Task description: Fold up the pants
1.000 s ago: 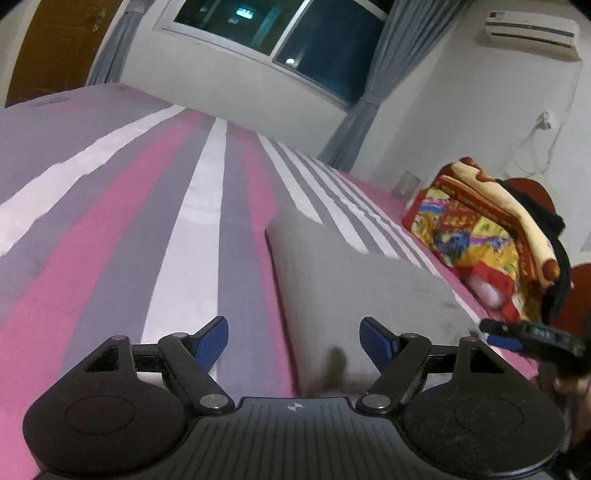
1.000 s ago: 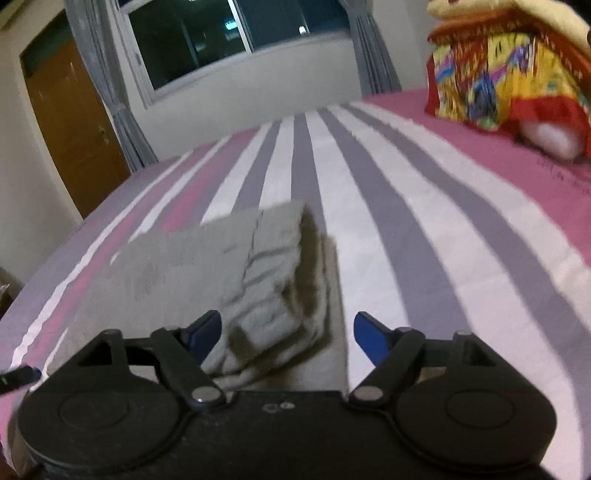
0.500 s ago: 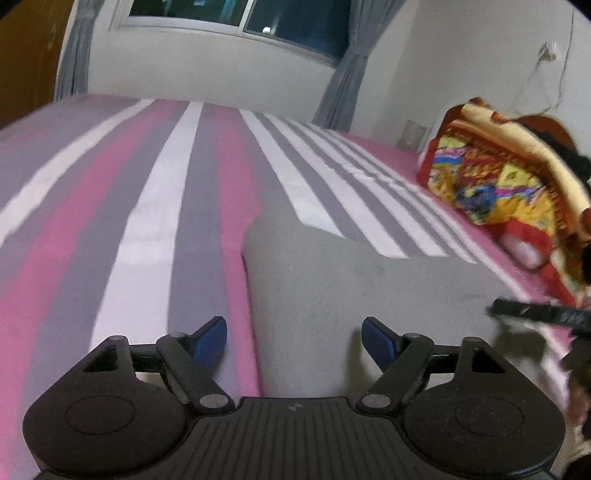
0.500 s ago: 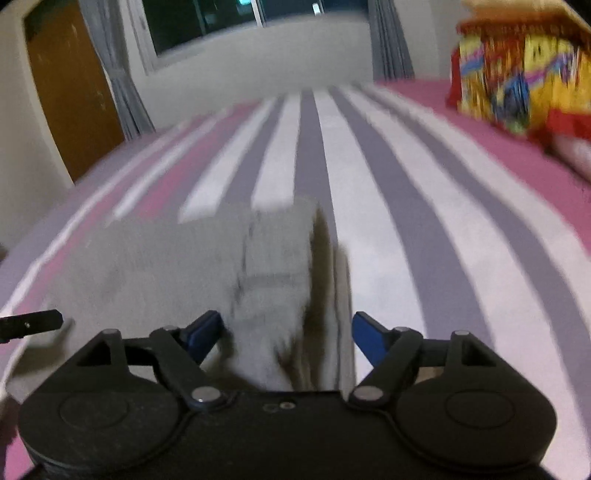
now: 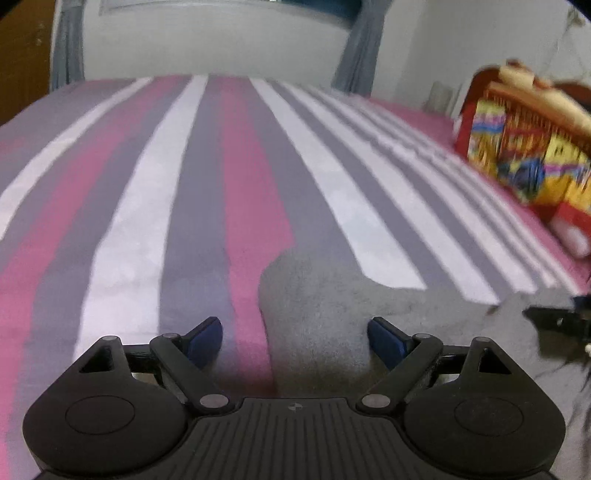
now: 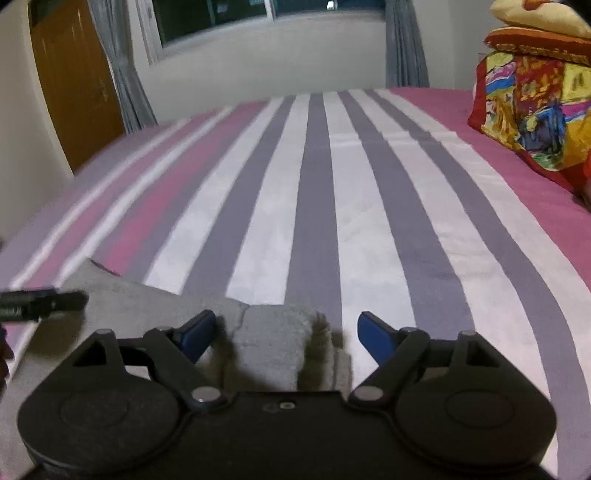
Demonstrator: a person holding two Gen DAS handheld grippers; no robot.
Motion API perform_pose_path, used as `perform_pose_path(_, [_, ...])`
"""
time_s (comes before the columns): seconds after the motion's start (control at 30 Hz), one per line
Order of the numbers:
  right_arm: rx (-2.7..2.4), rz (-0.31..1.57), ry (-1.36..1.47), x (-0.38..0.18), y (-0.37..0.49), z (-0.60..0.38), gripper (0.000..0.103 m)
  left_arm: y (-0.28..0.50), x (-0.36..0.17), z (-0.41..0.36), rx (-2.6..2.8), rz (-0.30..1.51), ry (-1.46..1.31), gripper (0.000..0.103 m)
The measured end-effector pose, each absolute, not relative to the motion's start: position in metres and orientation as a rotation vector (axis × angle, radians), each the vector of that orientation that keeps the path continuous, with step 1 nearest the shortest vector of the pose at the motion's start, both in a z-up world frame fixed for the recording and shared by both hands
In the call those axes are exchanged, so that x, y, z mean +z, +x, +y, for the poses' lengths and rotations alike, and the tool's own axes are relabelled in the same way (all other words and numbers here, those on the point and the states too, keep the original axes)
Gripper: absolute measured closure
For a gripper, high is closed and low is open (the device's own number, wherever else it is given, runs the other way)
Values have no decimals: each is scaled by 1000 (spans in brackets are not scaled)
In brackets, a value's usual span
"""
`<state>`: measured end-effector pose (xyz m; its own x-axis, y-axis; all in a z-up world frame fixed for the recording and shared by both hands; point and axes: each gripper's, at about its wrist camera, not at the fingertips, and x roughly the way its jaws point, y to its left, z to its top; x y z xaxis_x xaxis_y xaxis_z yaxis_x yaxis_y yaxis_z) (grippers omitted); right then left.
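left gripper [image 5: 295, 334]: jaws spread wide, nothing between them; blue pads hang low over the near left edge of the pants, the left pad over the pink stripe, the right pad over grey cloth.
right gripper [image 6: 286, 332]: jaws spread wide, nothing pinched; pads sit either side of the bunched right end of the pants. Its tip also shows at the right edge of the left wrist view [image 5: 554, 319].
pants [image 5: 332, 314]: grey, folded, lying flat on the bed right under both grippers. In the right wrist view [image 6: 273, 343] the right end is thicker, with stacked layers and a dark crease beside it; the flat part runs off to the left.
bed [image 5: 192, 206]: striped cover in pink, grey and white, stripes running away from the cameras; plain pink band along the right side [image 6: 498, 155].
blanket pile [image 6: 532, 110]: red, yellow and blue patterned, stacked at the far right of the bed, well apart from the pants.
window [image 6: 266, 18]: dark glass in the far wall, grey curtains either side.
door [image 6: 70, 81]: brown wood, far left corner.
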<state>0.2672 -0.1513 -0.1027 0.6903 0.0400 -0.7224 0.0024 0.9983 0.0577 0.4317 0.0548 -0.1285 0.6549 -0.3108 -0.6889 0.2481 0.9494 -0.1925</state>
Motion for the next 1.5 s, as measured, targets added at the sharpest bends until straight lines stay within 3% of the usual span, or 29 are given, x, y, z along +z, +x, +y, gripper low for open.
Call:
perform_pose_path(0.47, [41, 865, 110, -106, 244, -157, 11, 385, -117, 57, -336, 817, -32, 16])
perform_pose_path(0.8, [52, 905, 149, -104, 202, -157, 11, 311, -118, 65, -413, 834, -42, 16])
perform_pose_path(1.0, [219, 934, 314, -121, 166, -184, 6, 301, -132, 108, -611, 865, -342, 16])
perform_pose_path(1.13, [323, 892, 628, -143, 178, -221, 3, 330, -153, 133, -719, 889, -557, 16])
perform_pose_path(1.17, [336, 881, 687, -147, 185, -229, 4, 337, -159, 136, -738, 894, -594, 19])
perform_pose_path(1.27, [390, 874, 748, -152, 204, -239, 6, 358, -176, 136, -785, 919, -649, 41])
perform_pose_path(1.43, [533, 899, 697, -159, 230, -232, 12, 379, -197, 126, -904, 924, -722, 47])
perform_pose_path(1.5, [561, 888, 696, -163, 235, -233, 12, 381, -204, 122, -920, 916, -728, 68])
